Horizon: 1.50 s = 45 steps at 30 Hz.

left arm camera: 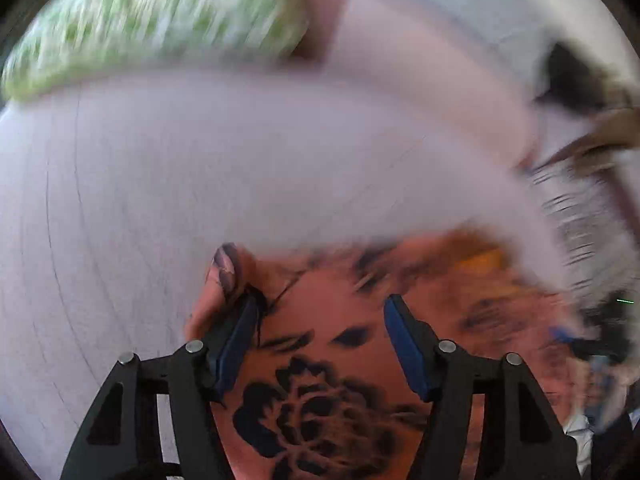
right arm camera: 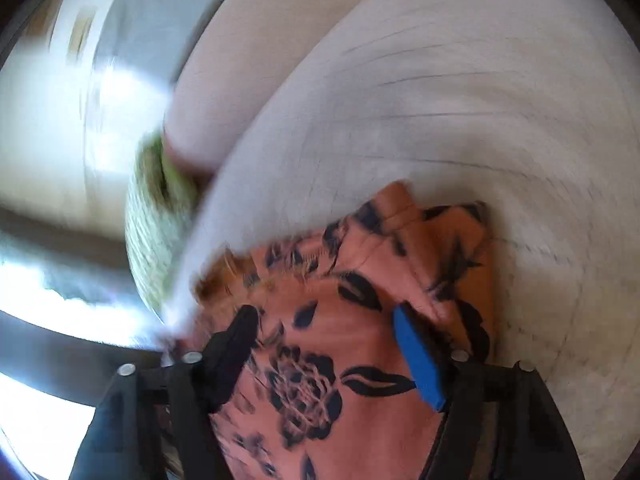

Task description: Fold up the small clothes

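Garment (right arm camera: 332, 360), salmon with dark floral print, seemingly creased; blurred.

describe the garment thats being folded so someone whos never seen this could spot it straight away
Start from the broad white surface that fills most of both views. On its near side, under both grippers, lies the salmon-orange garment, printed with dark navy roses and leaves. Its only cloth neighbour is a green-and-white patterned piece at the far edge, so the orange ground and dark flowers mark it out.
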Tool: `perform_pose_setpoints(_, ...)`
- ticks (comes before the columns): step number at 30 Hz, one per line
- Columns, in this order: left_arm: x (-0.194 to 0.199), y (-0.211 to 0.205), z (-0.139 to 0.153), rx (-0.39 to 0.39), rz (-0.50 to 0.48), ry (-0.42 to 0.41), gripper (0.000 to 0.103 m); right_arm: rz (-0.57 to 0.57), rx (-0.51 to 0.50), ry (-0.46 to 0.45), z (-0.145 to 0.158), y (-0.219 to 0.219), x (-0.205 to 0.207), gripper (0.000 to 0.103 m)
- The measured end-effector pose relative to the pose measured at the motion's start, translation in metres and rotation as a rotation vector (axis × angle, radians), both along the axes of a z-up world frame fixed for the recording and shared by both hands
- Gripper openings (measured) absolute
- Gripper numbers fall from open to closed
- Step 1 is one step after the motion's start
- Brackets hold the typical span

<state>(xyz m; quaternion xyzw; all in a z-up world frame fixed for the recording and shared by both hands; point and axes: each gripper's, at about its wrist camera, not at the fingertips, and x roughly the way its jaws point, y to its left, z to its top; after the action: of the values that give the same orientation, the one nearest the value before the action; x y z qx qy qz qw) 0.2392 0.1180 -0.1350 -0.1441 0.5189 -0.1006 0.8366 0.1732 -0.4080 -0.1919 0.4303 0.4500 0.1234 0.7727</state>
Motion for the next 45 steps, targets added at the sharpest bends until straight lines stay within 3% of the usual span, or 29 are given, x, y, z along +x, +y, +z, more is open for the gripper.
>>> perform_pose_setpoints(2, -0.006, -0.005, 0.012, 0.039, -0.011, -0.037, 0.065, -0.002, -0.074, -0.005, 0.023, 0.006, -0.012, 0.073)
perform_pose_setpoints(4, -0.019, -0.006, 0.036, 0.025, -0.01, -0.071, 0.065, 0.04, -0.118, -0.065, 0.05, 0.017, -0.032, 0.074)
perform_pose_setpoints(7, -0.058, -0.004, 0.075, -0.006, -0.014, -0.178, 0.07, 0.122, -0.132, -0.116, 0.073, 0.038, -0.072, 0.074)
perform_pose_setpoints(10, -0.103, -0.003, 0.097, -0.055, -0.029, -0.229, 0.081, 0.202, -0.077, -0.153, 0.07, 0.063, -0.118, 0.077)
perform_pose_setpoints(12, -0.133, -0.008, 0.089, -0.043, -0.052, -0.231, 0.084, 0.183, -0.142, -0.109, 0.043, 0.064, -0.141, 0.082)
perform_pose_setpoints(13, -0.138, -0.01, 0.079, -0.019, -0.056, -0.21, 0.086, 0.143, -0.18, -0.006, 0.017, 0.06, -0.146, 0.083)
perform_pose_setpoints(14, -0.142, -0.013, 0.058, 0.034, -0.055, -0.141, 0.086, 0.1, -0.131, 0.023, 0.0, 0.051, -0.153, 0.077)
perform_pose_setpoints(15, -0.143, -0.015, 0.043, 0.075, -0.047, -0.078, 0.086, 0.056, -0.099, -0.029, 0.004, 0.045, -0.162, 0.077)
perform_pose_setpoints(16, -0.145, -0.015, 0.027, 0.114, -0.035, -0.012, 0.084, 0.054, -0.101, -0.013, 0.01, 0.045, -0.164, 0.077)
perform_pose_setpoints(19, -0.162, -0.019, 0.039, 0.142, -0.03, -0.089, 0.084, 0.076, -0.136, -0.054, 0.035, 0.051, -0.169, 0.077)
perform_pose_setpoints(23, -0.179, -0.023, 0.065, 0.108, -0.011, -0.174, 0.089, 0.101, -0.16, -0.129, 0.05, 0.059, -0.17, 0.082)
perform_pose_setpoints(25, -0.177, -0.023, 0.049, 0.143, 0.0, -0.136, 0.091, 0.093, -0.15, -0.084, 0.033, 0.056, -0.163, 0.083)
perform_pose_setpoints(26, -0.172, -0.023, 0.031, 0.199, -0.002, -0.054, 0.091, 0.083, -0.157, 0.0, 0.017, 0.056, -0.158, 0.082)
perform_pose_setpoints(27, -0.17, -0.024, 0.022, 0.238, -0.006, -0.014, 0.091, 0.049, -0.137, 0.088, 0.003, 0.047, -0.159, 0.08)
perform_pose_setpoints(28, -0.174, -0.023, 0.022, 0.286, 0.006, -0.028, 0.091, -0.011, -0.073, 0.04, 0.007, 0.04, -0.169, 0.08)
perform_pose_setpoints(32, -0.193, -0.007, 0.047, 0.16, 0.07, -0.12, 0.091, -0.048, -0.062, -0.03, 0.035, 0.033, -0.194, 0.083)
perform_pose_setpoints(35, -0.197, -0.004, 0.051, 0.145, 0.099, -0.154, 0.091, -0.082, 0.064, 0.091, 0.014, 0.031, -0.207, 0.083)
perform_pose_setpoints(37, -0.196, -0.003, 0.046, 0.123, 0.106, -0.126, 0.091, -0.094, 0.15, 0.123, -0.004, 0.038, -0.206, 0.083)
perform_pose_setpoints(40, -0.203, -0.007, 0.048, 0.111, 0.086, -0.123, 0.091, -0.164, 0.221, 0.084, -0.015, 0.047, -0.196, 0.083)
perform_pose_setpoints(43, -0.203, -0.015, 0.053, 0.118, 0.063, -0.163, 0.091, -0.281, 0.242, 0.107, -0.027, 0.048, -0.189, 0.083)
perform_pose_setpoints(45, -0.198, -0.021, 0.056, 0.126, 0.046, -0.177, 0.091, -0.339, 0.245, 0.077, -0.029, 0.046, -0.189, 0.083)
